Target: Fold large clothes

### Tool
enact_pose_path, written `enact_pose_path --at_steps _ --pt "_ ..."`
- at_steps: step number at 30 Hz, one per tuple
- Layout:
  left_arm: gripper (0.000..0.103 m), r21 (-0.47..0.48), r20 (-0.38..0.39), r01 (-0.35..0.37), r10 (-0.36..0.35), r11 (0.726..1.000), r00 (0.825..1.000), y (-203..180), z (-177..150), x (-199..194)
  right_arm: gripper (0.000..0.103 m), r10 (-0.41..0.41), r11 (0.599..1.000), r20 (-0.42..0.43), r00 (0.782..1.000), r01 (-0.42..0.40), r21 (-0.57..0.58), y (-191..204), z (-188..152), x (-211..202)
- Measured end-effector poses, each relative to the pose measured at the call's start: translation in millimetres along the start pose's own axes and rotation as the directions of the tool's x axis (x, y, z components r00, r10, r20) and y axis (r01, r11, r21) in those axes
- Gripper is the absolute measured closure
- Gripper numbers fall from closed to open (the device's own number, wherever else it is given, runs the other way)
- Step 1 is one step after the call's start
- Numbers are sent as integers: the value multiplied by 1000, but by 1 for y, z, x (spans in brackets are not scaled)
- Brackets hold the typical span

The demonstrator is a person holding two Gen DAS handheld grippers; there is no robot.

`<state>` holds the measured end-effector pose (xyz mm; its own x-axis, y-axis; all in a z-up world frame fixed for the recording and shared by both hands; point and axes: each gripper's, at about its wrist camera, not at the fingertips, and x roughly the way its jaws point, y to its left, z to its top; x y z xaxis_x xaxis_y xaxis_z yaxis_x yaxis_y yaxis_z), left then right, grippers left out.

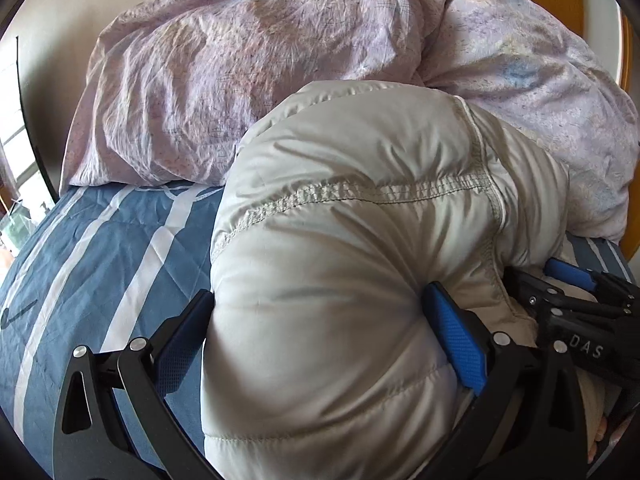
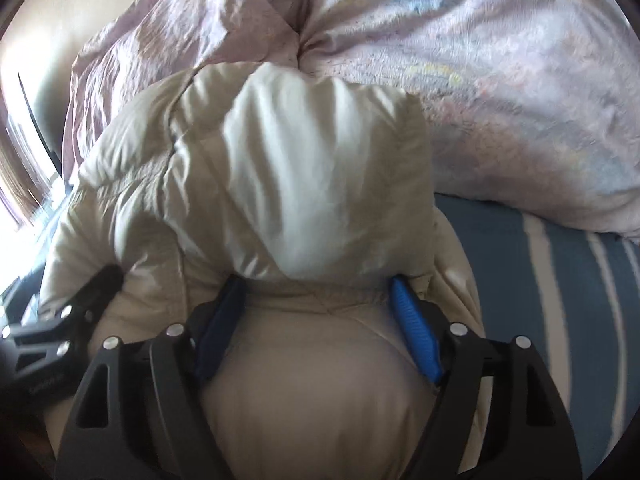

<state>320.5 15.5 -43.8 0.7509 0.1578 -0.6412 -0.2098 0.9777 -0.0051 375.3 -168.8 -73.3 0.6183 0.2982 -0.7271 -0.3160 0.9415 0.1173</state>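
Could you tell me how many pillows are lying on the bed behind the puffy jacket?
2. One pink pillow lies behind the jacket toward the left; a paler pillow lies beside it on the right. The jacket may hide more.

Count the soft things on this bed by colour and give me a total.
Cream quilted puffer jacket: 1
Lilac crumpled patterned pillows: 2
Blue bedsheet with white stripes: 1
Total: 4
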Motion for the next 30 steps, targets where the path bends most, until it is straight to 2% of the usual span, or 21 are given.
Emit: enact_pose_path --at_steps 4,6,8,10,14,17,19,20,21,22,23,27,30 --pt "1 9 18 34 -34 999 999 7 0 -11 33 14 1000 23 1000 -14 -16 -3 -8 -35" --pt "1 3 23 59 -59 998 998 12 0 -16 33 12 999 57 998 -10 -38 -6 -16 -59" --pt "1 9 28 68 -68 998 997 13 0 -18 33 5 998 55 998 -2 -60 -6 -29 -73" --pt "1 31 36 75 -76 997 996 11 -2 -18 31 -21 998 -16 1000 20 -57 -6 -44 -60" --pt "1 43 52 43 -45 998 998 4 -6 -12 20 36 998 -10 999 -35 43 -22 -58 -34" --pt "1 25 18 73 -74 997 997 10 -2 -16 24 35 998 -10 999 -35 51 -23 -55 -45" --pt "1 -21 16 96 -96 995 995 21 -6 -34 24 6 998 20 1000 -7 57 -24 -53 -73" --pt "1 -31 19 99 -98 995 995 24 -8 -42 21 -2 998 40 999 -1 55 -24 -55 -86" --pt "1 -36 18 101 -100 994 995 27 -11 -54 17 -7 999 68 998 3 53 -24 -57 -102" --pt "1 -33 15 102 -102 994 995 27 -15 -63 7 -8 999 85 996 3 51 -25 -55 -111" --pt "1 -25 10 100 -100 995 995 29 -20 -75 2 -14 999 105 994 9 47 -25 -58 -125" --pt "1 1 -34 83 -83 997 996 27 -48 -110 2 -42 999 102 994 41 7 -16 -73 -157" --pt "1 1 -25 81 -81 997 996 24 -70 -133 2 -57 998 102 993 57 -5 -13 -96 -174"
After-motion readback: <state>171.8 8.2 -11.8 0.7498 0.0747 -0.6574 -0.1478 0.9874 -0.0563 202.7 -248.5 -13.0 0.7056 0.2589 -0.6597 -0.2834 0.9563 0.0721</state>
